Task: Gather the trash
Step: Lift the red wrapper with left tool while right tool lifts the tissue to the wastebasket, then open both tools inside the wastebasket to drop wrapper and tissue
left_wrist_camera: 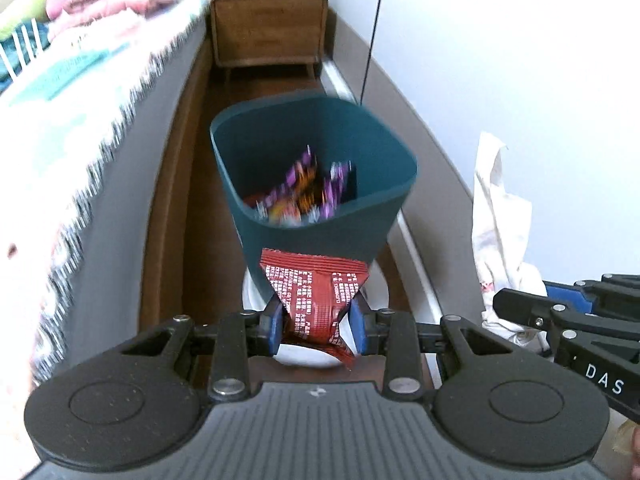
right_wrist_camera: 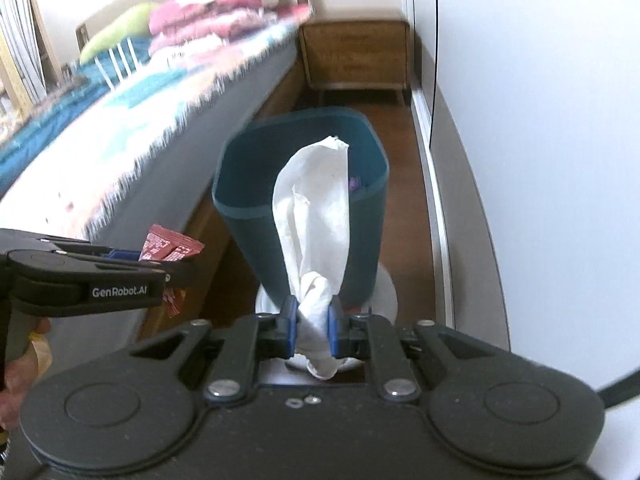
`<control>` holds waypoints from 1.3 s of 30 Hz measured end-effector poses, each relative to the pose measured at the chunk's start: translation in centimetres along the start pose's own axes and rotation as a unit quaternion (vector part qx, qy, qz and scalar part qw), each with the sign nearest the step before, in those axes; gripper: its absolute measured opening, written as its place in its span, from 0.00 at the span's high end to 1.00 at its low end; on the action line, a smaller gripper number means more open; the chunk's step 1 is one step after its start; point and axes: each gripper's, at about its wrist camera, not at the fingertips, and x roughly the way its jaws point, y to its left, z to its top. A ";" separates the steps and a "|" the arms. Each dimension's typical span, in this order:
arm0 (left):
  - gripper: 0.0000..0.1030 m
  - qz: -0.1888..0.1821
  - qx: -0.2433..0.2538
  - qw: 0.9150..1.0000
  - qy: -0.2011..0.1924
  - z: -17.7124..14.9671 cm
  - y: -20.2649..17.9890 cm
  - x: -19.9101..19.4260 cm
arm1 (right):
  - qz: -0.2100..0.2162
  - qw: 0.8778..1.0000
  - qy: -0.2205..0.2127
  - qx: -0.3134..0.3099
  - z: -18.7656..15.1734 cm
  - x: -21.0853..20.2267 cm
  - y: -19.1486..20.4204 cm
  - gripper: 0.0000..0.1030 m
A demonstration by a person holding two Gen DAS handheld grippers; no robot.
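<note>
A dark teal waste bin [left_wrist_camera: 320,240] stands on the wooden floor between the bed and the white wall, with purple and orange wrappers [left_wrist_camera: 308,192] inside. My left gripper [left_wrist_camera: 318,326] is shut on a red snack wrapper [left_wrist_camera: 316,296], held in front of the bin's near side. My right gripper [right_wrist_camera: 313,330] is shut on a crumpled white tissue [right_wrist_camera: 316,216] that stands up in front of the bin [right_wrist_camera: 256,184]. The tissue [left_wrist_camera: 500,216] and the right gripper show at the right of the left wrist view; the red wrapper [right_wrist_camera: 168,246] shows at the left of the right wrist view.
A bed [left_wrist_camera: 80,120] with a patterned fringed blanket and pink bedding runs along the left. A wooden nightstand [left_wrist_camera: 268,32] stands at the far end of the narrow floor strip. White wardrobe doors [left_wrist_camera: 500,60] line the right. A white round object [right_wrist_camera: 386,292] lies under the bin.
</note>
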 end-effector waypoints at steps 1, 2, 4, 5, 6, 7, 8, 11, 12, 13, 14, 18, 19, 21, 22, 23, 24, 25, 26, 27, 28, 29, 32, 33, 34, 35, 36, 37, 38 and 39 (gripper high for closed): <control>0.69 0.003 0.000 1.000 -0.007 0.7 0.0 -0.4 | -0.001 1.000 -0.009 -0.003 0.9 -0.2 0.0 0.87; 0.69 0.005 -0.001 1.000 -0.015 2.0 -0.1 -0.8 | -0.002 1.000 -0.016 -0.006 1.6 -0.5 0.0 0.87; 0.69 0.006 -0.003 1.000 -0.028 4.3 0.1 -1.2 | -0.004 1.000 -0.028 -0.010 3.0 -0.4 0.2 0.87; 0.69 0.007 -0.004 0.999 -0.033 5.1 0.2 -1.2 | -0.004 0.999 -0.034 -0.010 3.6 -0.2 0.2 0.87; 0.69 0.009 -0.005 0.999 -0.037 5.9 0.3 -1.0 | -0.003 0.999 -0.038 -0.010 4.2 0.1 0.2 0.87; 0.69 0.007 -0.006 0.999 -0.040 6.5 0.3 -1.0 | -0.004 0.999 -0.042 -0.012 5.0 0.4 0.2 0.87; 0.69 0.007 -0.006 0.999 -0.042 7.1 0.3 -0.7 | -0.006 0.999 -0.046 -0.013 5.7 0.8 0.4 0.87; 0.69 0.010 -0.010 0.999 -0.042 8.7 0.5 0.9 | -0.005 0.998 -0.053 -0.015 7.4 2.3 0.1 0.87; 0.69 0.009 -0.014 0.999 -0.040 9.2 0.6 1.6 | -0.005 0.998 -0.053 -0.016 7.6 2.8 0.0 0.87; 0.69 0.010 -0.018 0.999 -0.038 9.7 0.7 2.1 | -0.006 0.998 -0.052 -0.017 8.1 3.7 -0.2 0.87; 0.69 0.008 -0.021 0.999 -0.034 10.0 0.9 2.9 | -0.007 0.999 -0.050 -0.019 8.4 4.3 -0.2 0.87; 0.69 0.012 -0.024 1.000 -0.014 10.8 1.3 6.7 | -0.013 0.999 -0.035 -0.034 8.9 7.4 -0.6 0.87; 0.69 0.013 -0.025 1.000 -0.010 10.9 1.4 7.5 | -0.011 0.999 -0.031 -0.036 9.0 8.3 -0.7 0.87; 0.69 0.015 -0.027 1.000 -0.002 10.8 1.5 9.1 | -0.011 0.999 -0.025 -0.036 9.1 9.7 -0.9 0.87; 0.69 0.014 -0.027 1.000 0.003 10.8 1.6 9.9 | -0.009 0.999 -0.023 -0.036 9.1 10.5 -1.0 0.87; 0.69 0.016 -0.027 0.999 0.006 10.8 1.6 10.7 | -0.005 0.999 -0.022 -0.034 9.0 11.3 -1.2 0.87; 0.69 0.019 -0.028 0.999 0.009 10.8 1.7 11.5 | -0.006 0.999 -0.020 -0.034 8.9 11.7 -1.3 0.87; 0.69 0.018 -0.027 0.999 0.014 10.7 1.7 12.2 | -0.007 0.999 -0.018 -0.035 8.9 12.3 -1.4 0.87; 0.69 0.018 -0.025 0.999 0.017 10.7 1.7 13.0 | -0.005 0.999 -0.015 -0.035 8.8 13.1 -1.4 0.86; 0.69 0.020 -0.024 0.999 0.020 10.7 1.7 13.6 | -0.002 0.999 -0.013 -0.035 8.7 13.8 -1.5 0.86; 0.69 0.021 -0.023 0.999 0.023 10.6 1.8 14.3 | 0.000 0.999 -0.011 -0.035 8.6 14.2 -1.5 0.87; 0.69 0.020 -0.024 0.999 0.027 10.5 1.9 14.9 | 0.000 0.999 -0.008 -0.036 8.5 14.8 -1.6 0.86; 0.69 0.023 -0.027 0.999 0.038 10.1 2.2 16.6 | 0.009 0.999 -0.004 -0.047 8.1 15.8 -1.6 0.86; 0.69 0.022 -0.029 0.998 0.041 10.1 2.3 17.1 | 0.009 0.999 -0.003 -0.051 8.2 16.0 -1.6 0.86; 0.69 0.021 -0.029 0.998 0.044 10.0 2.4 17.5 | 0.008 0.998 -0.002 -0.055 8.1 16.2 -1.6 0.86; 0.69 0.022 -0.030 0.998 0.046 9.9 2.4 17.8 | 0.009 0.998 -0.002 -0.057 8.1 16.4 -1.5 0.86; 0.69 0.022 -0.030 0.998 0.049 9.9 2.5 18.2 | 0.010 0.998 -0.001 -0.058 8.1 16.5 -1.6 0.86; 0.69 0.021 -0.030 0.998 0.051 9.8 2.5 18.5 | 0.009 0.998 0.003 -0.058 8.0 16.6 -1.7 0.85; 0.69 0.021 -0.029 0.998 0.053 9.7 2.5 18.8 | 0.010 0.998 0.009 -0.060 7.9 16.9 -1.7 0.82; 0.69 0.026 -0.023 0.998 0.049 9.7 2.3 18.9 | 0.009 0.998 0.013 -0.060 7.8 17.1 -1.8 0.81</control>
